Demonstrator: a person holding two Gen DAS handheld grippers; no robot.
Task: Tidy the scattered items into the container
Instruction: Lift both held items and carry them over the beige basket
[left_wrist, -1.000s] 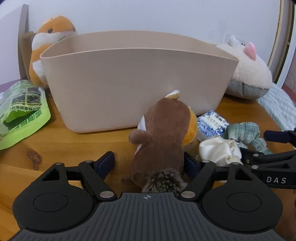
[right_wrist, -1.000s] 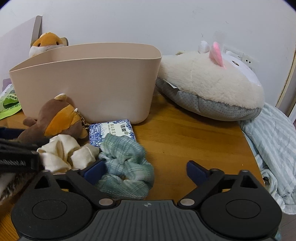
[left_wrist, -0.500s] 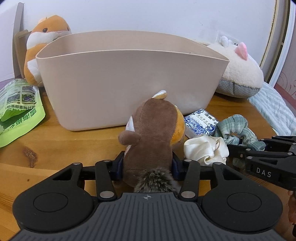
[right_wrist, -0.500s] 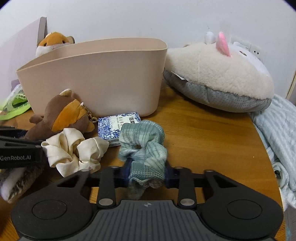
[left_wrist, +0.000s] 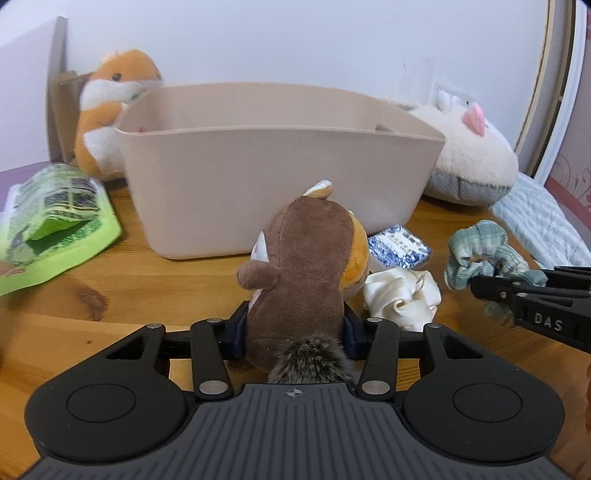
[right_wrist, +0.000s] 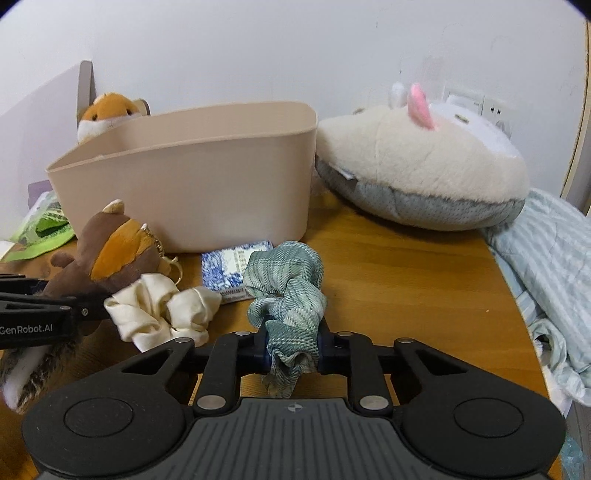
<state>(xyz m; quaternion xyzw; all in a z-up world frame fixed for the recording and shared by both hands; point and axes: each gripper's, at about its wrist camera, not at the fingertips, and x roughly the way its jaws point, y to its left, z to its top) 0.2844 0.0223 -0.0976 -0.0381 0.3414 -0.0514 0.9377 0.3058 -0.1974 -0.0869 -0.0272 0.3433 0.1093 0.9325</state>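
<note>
The squirrel (left_wrist: 306, 273) is pinched by the left gripper (left_wrist: 295, 328), its jaws pressed on the plush body, its bushy tail toward the camera. The green scrunchie (right_wrist: 288, 295) is pinched by the right gripper (right_wrist: 291, 347), whose jaws have just been closing on the cloth. The bin (left_wrist: 273, 184) stands on the tabletop (left_wrist: 147, 280) toward the far edge, just behind both toys; the cream scrunchie (left_wrist: 400, 295) and the blue packet (left_wrist: 400, 246) lie on the wood before it.

A keyring (right_wrist: 162, 247) on the squirrel and a wall socket (right_wrist: 476, 105) are shown only in the right view. The green pouch (left_wrist: 51, 221) near the left edge is seen nearly whole only in the left view.

"DAS" is read on the right gripper's side in the left view, "GenRobot.AI" on the left gripper's side in the right view. The packet's print cannot be read.
</note>
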